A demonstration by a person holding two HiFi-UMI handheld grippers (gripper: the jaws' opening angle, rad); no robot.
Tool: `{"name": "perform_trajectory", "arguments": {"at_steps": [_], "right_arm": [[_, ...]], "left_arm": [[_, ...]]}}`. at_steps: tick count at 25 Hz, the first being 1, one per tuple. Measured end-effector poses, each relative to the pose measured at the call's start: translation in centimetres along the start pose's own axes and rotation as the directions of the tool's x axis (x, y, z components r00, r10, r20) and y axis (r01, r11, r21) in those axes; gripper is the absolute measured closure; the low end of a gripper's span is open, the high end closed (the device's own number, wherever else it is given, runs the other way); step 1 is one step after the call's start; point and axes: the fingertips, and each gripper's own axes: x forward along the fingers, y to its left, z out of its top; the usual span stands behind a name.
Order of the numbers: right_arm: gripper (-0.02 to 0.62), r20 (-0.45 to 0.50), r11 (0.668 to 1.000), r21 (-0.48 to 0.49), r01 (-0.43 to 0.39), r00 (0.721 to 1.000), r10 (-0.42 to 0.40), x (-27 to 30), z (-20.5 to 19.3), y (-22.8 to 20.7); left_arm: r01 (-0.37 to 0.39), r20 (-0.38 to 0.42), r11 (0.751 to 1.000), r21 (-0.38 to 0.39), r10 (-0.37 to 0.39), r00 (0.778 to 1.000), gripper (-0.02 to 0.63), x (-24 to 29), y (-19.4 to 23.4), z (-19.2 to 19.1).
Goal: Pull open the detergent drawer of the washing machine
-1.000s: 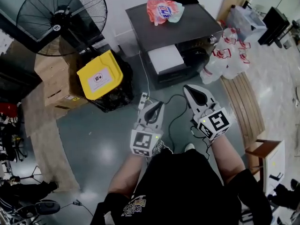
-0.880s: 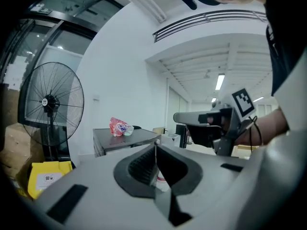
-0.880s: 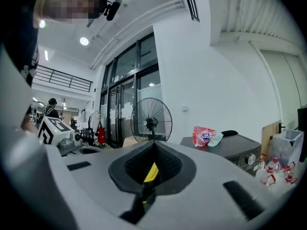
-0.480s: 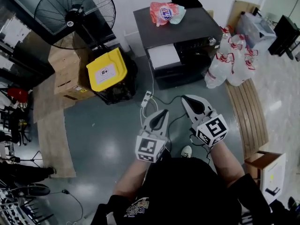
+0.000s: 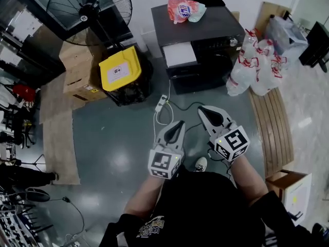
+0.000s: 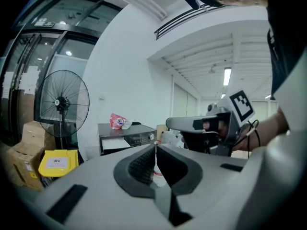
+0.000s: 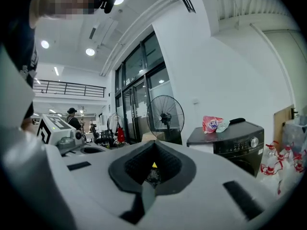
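Atop washer: pink bag; bin w/ yellow lid.

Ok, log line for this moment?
left gripper: shut, empty | right gripper: shut, empty | washing machine: ahead, untouched | drawer: not gripped

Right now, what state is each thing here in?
Left gripper: shut, empty.
Right gripper: shut, empty.
Washing machine drawer: looks pulled out.
Fan: cannot tell whether it runs.
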Motion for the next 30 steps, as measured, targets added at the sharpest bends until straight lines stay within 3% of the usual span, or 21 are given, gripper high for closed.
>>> {"name": "perform_trajectory", "arguments": {"at_steps": [30], "right_arm": [[0.592,-0.019,0.999,0.019,-0.037,0.999,0.037,-1.3,-0.8,-1.3]], "left_arm": [[-0.036,0.014,0.999,0.001,0.036,0.999,0.594,1.2,-1.0,0.5]]}}
